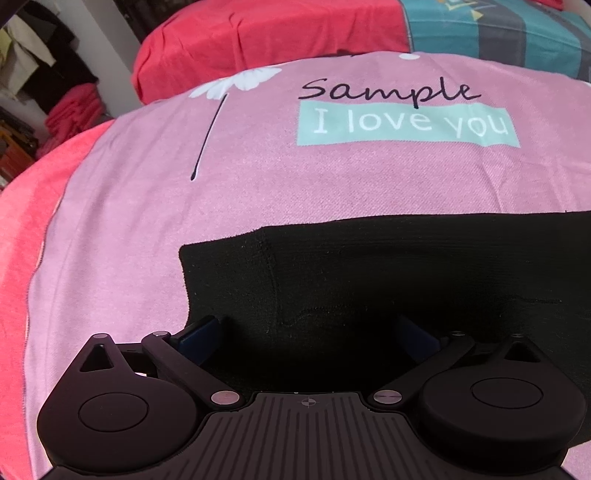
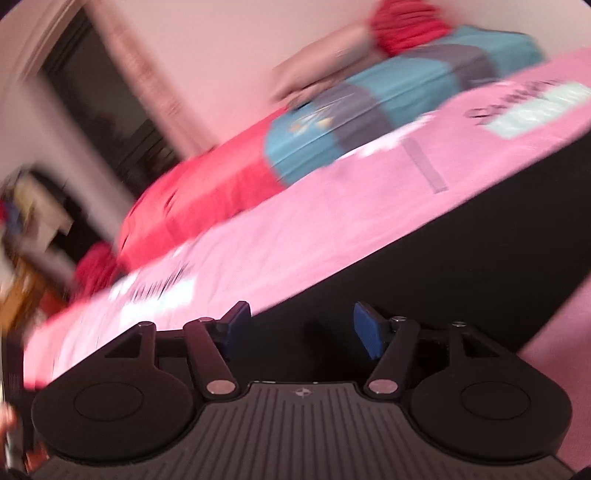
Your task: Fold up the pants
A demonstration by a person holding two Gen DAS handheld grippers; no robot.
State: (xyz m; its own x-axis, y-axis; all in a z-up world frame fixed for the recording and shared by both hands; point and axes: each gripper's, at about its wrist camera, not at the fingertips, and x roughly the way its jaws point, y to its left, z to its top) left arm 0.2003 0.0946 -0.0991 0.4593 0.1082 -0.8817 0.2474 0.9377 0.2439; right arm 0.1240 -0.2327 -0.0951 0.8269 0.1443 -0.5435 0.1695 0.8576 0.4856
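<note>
In your left wrist view, the black pants [image 1: 369, 273] lie flat on the pink blanket [image 1: 147, 229], a straight edge running across the frame toward the right and a squared corner at the left end, with a curved seam showing near that corner. Your left gripper [image 1: 310, 332] sits low over the near part of the fabric with its fingers spread wide apart; the left blue pad [image 1: 199, 332] rests at the cloth's left edge, while the right one is dim against the black, and nothing is pinched between them. Farther up the blanket you can read the printed words "Sample" and "I love you" [image 1: 406, 123] beside a white flower print [image 1: 240, 81], and behind that lie a red pillow [image 1: 266, 37] and a teal-and-grey striped pillow [image 1: 498, 33]. In your right wrist view, everything is tilted and smeared by motion blur. Your right gripper [image 2: 303, 328] also has its fingers parted, both blue pads [image 2: 365, 328] visible with a gap between them, and the pants [image 2: 443, 236] fill the space just ahead as a dark band slanting up toward the right across the pink blanket [image 2: 295, 229]. You cannot tell from this blurred frame whether the pads touch the cloth.
</note>
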